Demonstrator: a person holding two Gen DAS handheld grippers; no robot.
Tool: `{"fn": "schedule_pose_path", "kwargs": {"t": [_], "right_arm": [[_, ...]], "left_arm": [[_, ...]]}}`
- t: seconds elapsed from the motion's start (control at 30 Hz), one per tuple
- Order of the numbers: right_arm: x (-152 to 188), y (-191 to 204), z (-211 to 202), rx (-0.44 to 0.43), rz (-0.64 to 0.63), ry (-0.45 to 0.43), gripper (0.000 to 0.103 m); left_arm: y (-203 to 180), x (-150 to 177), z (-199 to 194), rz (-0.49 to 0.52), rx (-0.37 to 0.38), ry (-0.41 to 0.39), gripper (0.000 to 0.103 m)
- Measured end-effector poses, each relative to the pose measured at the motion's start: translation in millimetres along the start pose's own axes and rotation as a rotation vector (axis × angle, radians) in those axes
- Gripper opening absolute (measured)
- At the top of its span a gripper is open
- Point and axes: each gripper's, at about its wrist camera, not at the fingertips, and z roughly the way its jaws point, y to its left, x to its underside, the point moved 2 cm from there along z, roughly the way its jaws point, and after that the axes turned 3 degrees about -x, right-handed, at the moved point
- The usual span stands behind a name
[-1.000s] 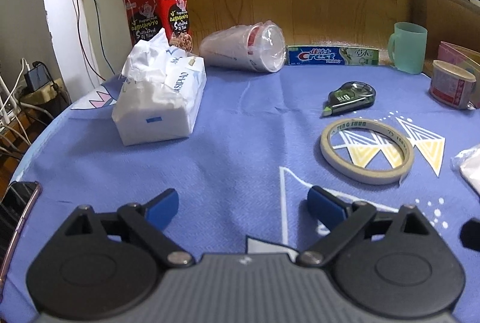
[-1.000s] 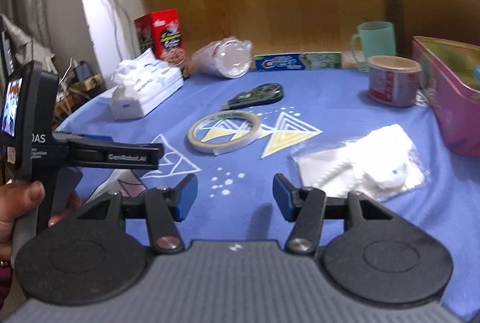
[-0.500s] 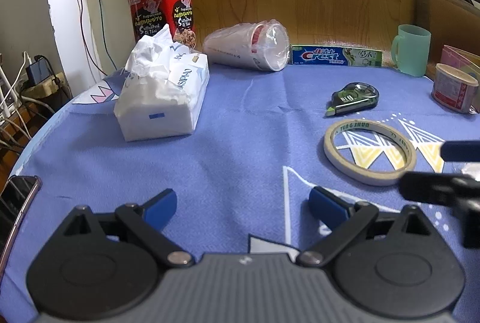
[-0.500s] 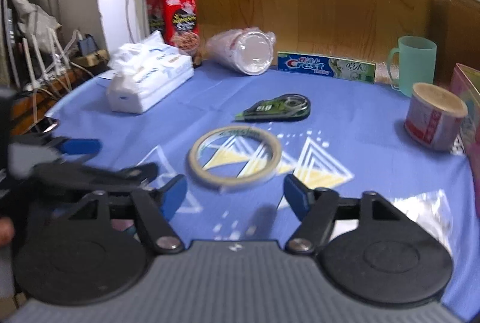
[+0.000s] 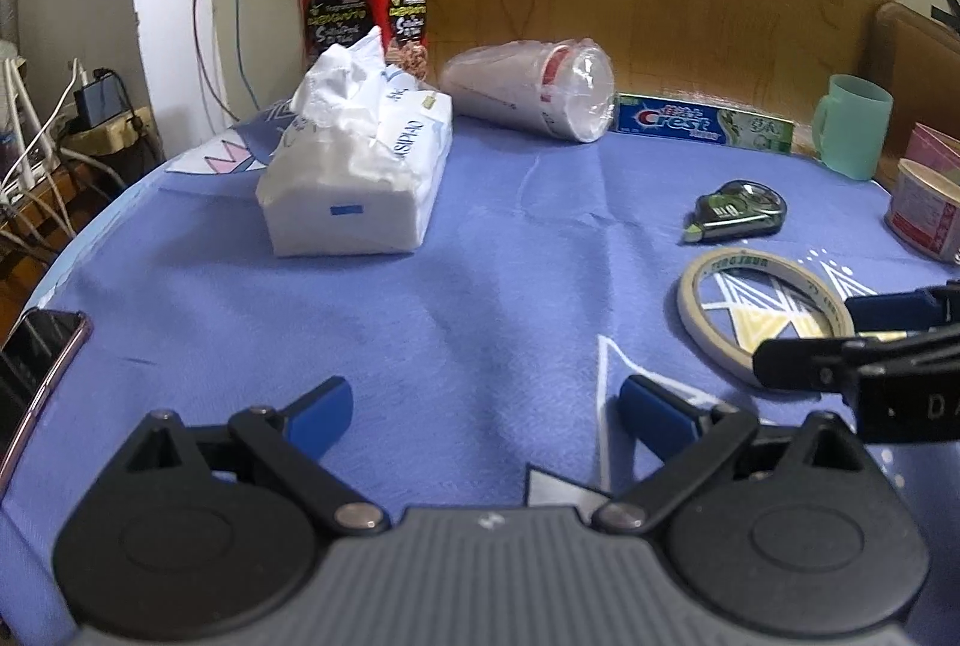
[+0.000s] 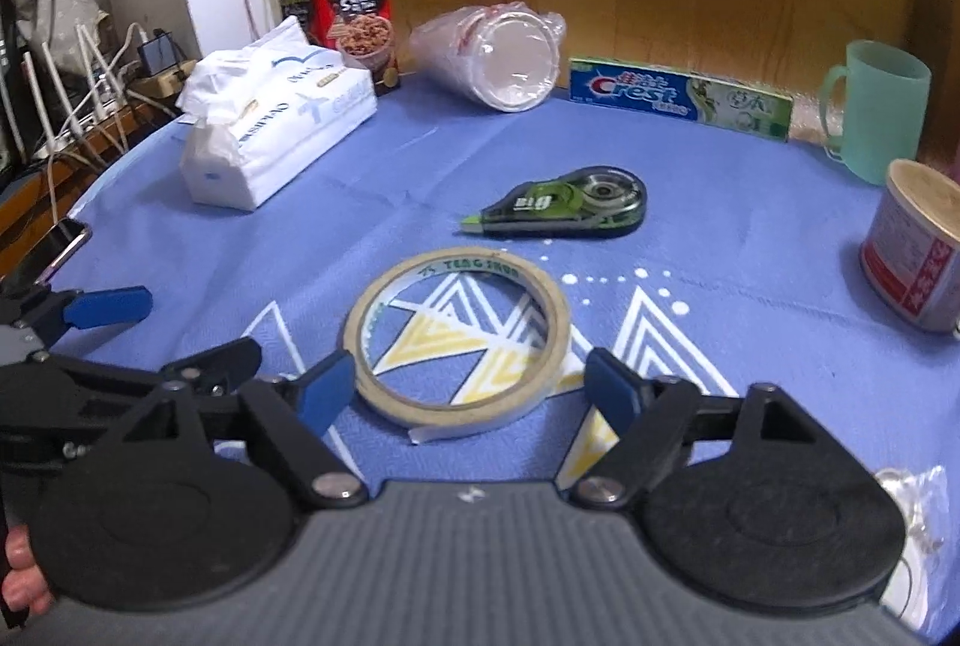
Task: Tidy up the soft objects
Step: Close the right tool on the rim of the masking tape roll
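Observation:
A white soft tissue pack lies on the blue tablecloth at the far left; it also shows in the right wrist view. My left gripper is open and empty, low over the cloth, well short of the pack. My right gripper is open and empty, its blue fingertips either side of the near edge of a tape ring. A clear bag holding something white peeks in at the right edge of the right wrist view. The right gripper's fingers show at the right of the left wrist view.
A red tin, a sleeve of plastic cups, a Crest toothpaste box, a green mug, a correction tape and a paper tub stand around the cloth. A phone lies at the left edge.
My right gripper has swung left, off the white bag and over to the tape ring, coming in beside the left gripper. The left gripper has edged forward and tilted up slightly.

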Motion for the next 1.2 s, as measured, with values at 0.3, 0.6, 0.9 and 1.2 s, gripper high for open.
{"fn": "schedule_pose_path", "kwargs": {"t": [0.3,0.6,0.9,1.2], "right_arm": [[9,-4,-20,0.025,-0.004,-0.041,0.036],[3,-1,-28,0.045,0.028,-0.095,0.031],[-11,-14,11,0.121,0.011,-0.027,0.024],[14,14,-16,0.015,-0.083,-0.011,0.012]], "left_arm": [[-3,1,-2,0.007,-0.021,-0.002,0.100],[-7,0,-4,0.034,-0.062,-0.015,0.102],[-10,1,-5,0.057,-0.092,-0.028,0.102],[-4,7,-12,0.064,-0.121,-0.039,0.102]]}}
